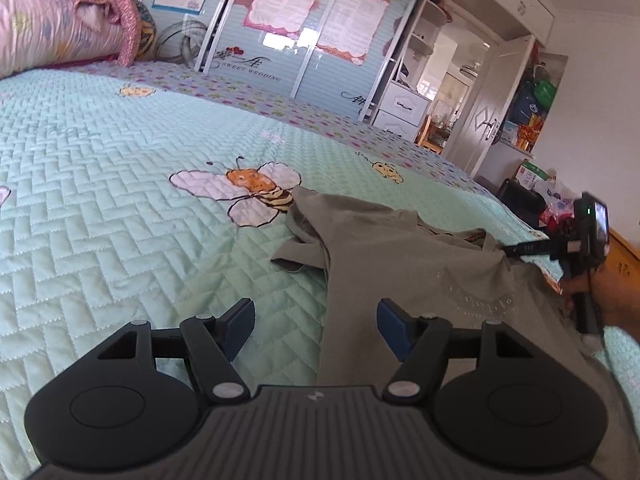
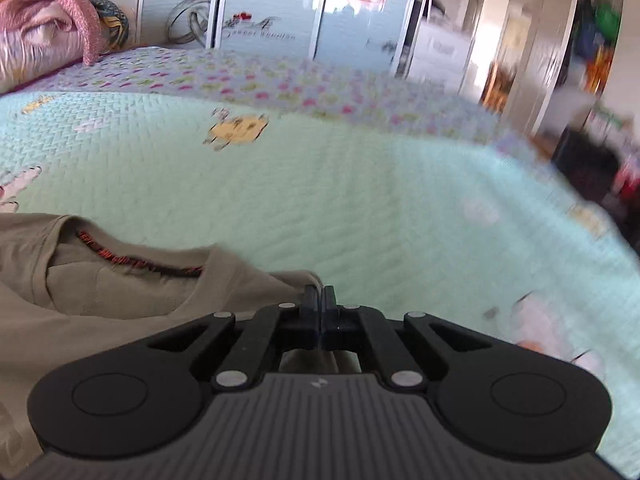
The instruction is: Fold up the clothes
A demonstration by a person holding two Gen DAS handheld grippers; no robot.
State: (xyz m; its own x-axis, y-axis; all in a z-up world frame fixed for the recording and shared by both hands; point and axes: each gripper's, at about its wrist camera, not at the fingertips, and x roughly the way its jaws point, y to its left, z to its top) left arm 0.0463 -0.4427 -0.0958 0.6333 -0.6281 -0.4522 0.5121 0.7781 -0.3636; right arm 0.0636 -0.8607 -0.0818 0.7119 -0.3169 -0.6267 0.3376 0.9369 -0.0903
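An olive-grey T-shirt [image 1: 420, 264] lies rumpled on the mint quilted bedspread [image 1: 120, 208]. My left gripper [image 1: 316, 326] is open just above the shirt's left edge, with bedspread under its left finger and shirt cloth under its right. In the left wrist view my right gripper [image 1: 508, 249], held by a hand [image 1: 600, 292], pinches the shirt at its right shoulder. The right wrist view shows the right gripper [image 2: 320, 294] shut on the T-shirt's [image 2: 120, 312] shoulder cloth beside the collar [image 2: 136, 258], which has a red-stitched inner band.
Folded pink bedding [image 1: 60, 20] is piled at the bed's far left. Sliding wardrobe doors [image 1: 304, 32] with posters stand behind the bed, and an open doorway [image 1: 452, 92] sits to the right. Boxes and bags [image 1: 532, 184] lie past the bed's right edge.
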